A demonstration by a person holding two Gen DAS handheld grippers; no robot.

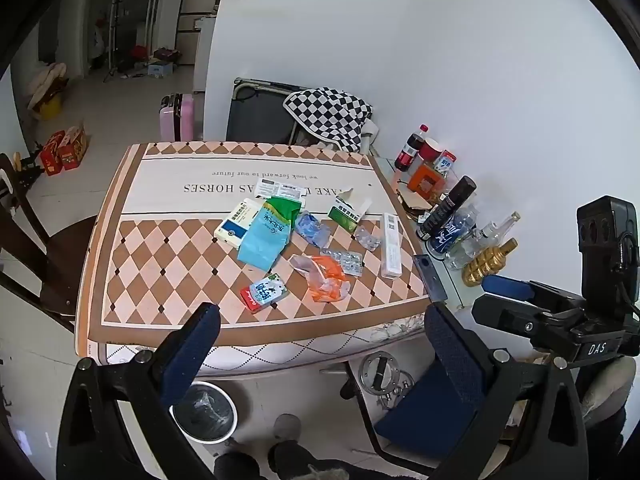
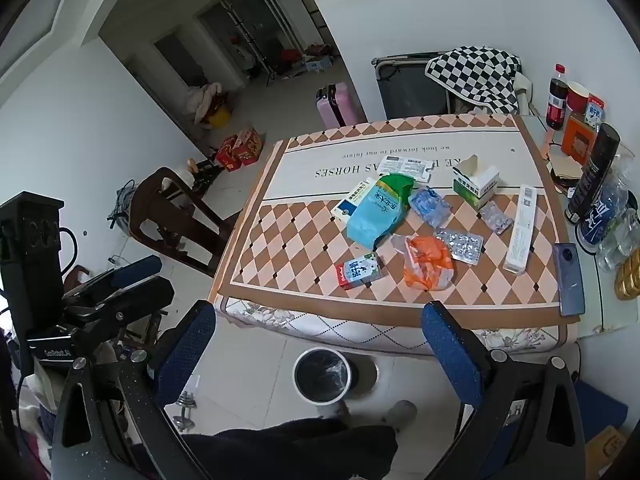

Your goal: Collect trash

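Trash lies on the patterned table (image 1: 160, 264) (image 2: 288, 248): a small milk carton (image 1: 265, 293) (image 2: 358, 271), an orange wrapper (image 1: 326, 276) (image 2: 428, 266), a blue-green bag (image 1: 268, 234) (image 2: 378, 210), pill blisters (image 1: 344, 261) (image 2: 460, 246), medicine boxes (image 1: 348, 214) (image 2: 476, 186) and a long white box (image 1: 391, 244) (image 2: 520, 228). A white bin (image 1: 206, 412) (image 2: 322, 374) stands on the floor before the table. My left gripper (image 1: 324, 340) is open and empty, above the table's near edge. My right gripper (image 2: 320, 344) is open and empty, above the bin.
Bottles, a spray can (image 1: 446, 208) (image 2: 592, 172) and a gold object crowd the glass side table at right. A phone (image 1: 430, 278) (image 2: 568, 284) lies at the table's right edge. A wooden chair (image 2: 172, 208) stands left, a folded cot with checkered cloth (image 1: 328, 114) behind.
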